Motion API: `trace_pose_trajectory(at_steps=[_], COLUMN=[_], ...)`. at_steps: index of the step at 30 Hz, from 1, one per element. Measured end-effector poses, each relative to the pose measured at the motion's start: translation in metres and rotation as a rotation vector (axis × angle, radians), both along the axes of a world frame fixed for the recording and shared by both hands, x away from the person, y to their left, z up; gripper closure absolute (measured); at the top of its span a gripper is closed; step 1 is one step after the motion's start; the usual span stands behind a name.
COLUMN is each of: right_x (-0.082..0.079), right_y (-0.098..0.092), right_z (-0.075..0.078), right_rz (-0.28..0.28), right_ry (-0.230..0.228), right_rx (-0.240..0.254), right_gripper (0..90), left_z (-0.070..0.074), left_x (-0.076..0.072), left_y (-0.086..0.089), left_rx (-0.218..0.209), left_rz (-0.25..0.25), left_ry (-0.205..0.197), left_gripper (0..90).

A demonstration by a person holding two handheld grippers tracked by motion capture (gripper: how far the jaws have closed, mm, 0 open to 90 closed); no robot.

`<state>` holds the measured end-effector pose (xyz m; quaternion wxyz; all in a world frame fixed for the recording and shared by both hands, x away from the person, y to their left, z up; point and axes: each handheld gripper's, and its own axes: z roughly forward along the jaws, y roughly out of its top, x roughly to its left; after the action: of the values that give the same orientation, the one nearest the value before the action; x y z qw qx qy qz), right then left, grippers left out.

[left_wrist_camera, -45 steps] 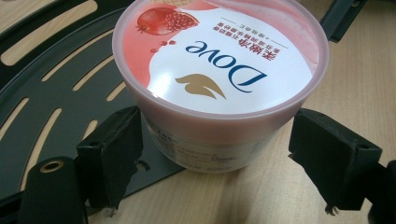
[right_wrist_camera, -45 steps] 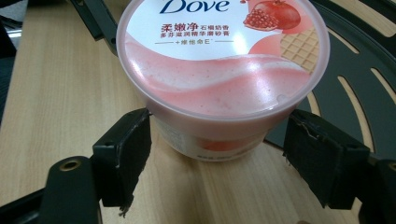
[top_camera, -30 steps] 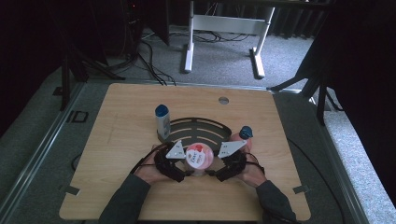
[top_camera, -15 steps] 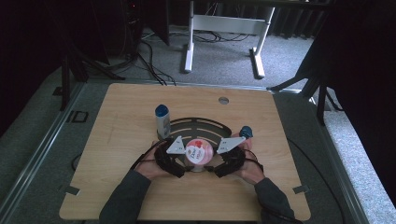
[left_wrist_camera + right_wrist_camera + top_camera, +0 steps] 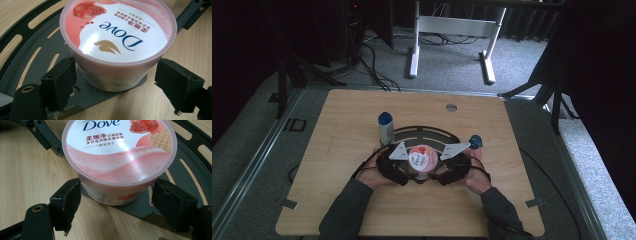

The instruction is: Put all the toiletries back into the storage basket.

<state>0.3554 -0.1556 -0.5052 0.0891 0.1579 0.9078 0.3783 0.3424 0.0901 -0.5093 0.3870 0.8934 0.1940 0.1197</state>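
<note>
**Inspector A:** Item under inspection: a round plastic tub [image 5: 423, 159], pale pink wall, with a glossy printed lid showing a pomegranate and the word Dove. It stands upright on the near tip of a flat black slotted metal plate [image 5: 424, 134], which lies on a wood-grain table [image 5: 337, 130].

**Inspector B:** Confirmed. In the left gripper view the tub [image 5: 117, 42] sits on the plate's [image 5: 37, 67] matt grey-black surface, its long curved slots showing the wood beneath. State of the left gripper [image 5: 120, 87]?

**Inspector A:** Jaws spread wide, black blocky pads either side of the tub's lower wall. The left-hand pad [image 5: 61, 82] sits just beside the wall; I cannot tell whether it touches. The other pad stands apart. It has hold of nothing.

**Inspector B:** Right gripper [image 5: 120, 205], same finding: jaws wide, one either side of the tub [image 5: 120, 157]. The left-hand pad [image 5: 66, 205], frayed at its edge, is just beside the rim; the other is off the wall. No grip.

**Inspector A:** From the high view, the left gripper [image 5: 394, 165] and right gripper [image 5: 454, 164] flank the tub from either side.

**Inspector B:** Other items: a small white bottle with a blue cap [image 5: 386, 128] upright behind and left of the tub, at the plate's edge; a small blue object [image 5: 475, 141] right of the tub.
</note>
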Motion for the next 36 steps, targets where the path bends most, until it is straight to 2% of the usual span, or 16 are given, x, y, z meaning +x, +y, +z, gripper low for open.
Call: trace_pose_trajectory(at_steps=[3,21,36], right_x=[0.003,0.013,0.025], right_y=[0.001,0.016,0.030], right_z=[0.000,-0.002,-0.006], right_rz=[-0.012,-0.052,-0.081], right_ry=[0.000,-0.001,0.015], right_rx=[0.001,-0.004,0.013], right_gripper=[23.5,23.9,25.6], left_z=[-0.001,-0.003,-0.006], left_x=[0.003,0.011,0.018], left_y=[0.000,0.009,0.017], left_rx=[-0.013,0.002,0.007], left_rz=[0.014,0.068,0.144], left_ry=[0.004,0.003,0.000], left_gripper=[18.2,18.2,18.2])
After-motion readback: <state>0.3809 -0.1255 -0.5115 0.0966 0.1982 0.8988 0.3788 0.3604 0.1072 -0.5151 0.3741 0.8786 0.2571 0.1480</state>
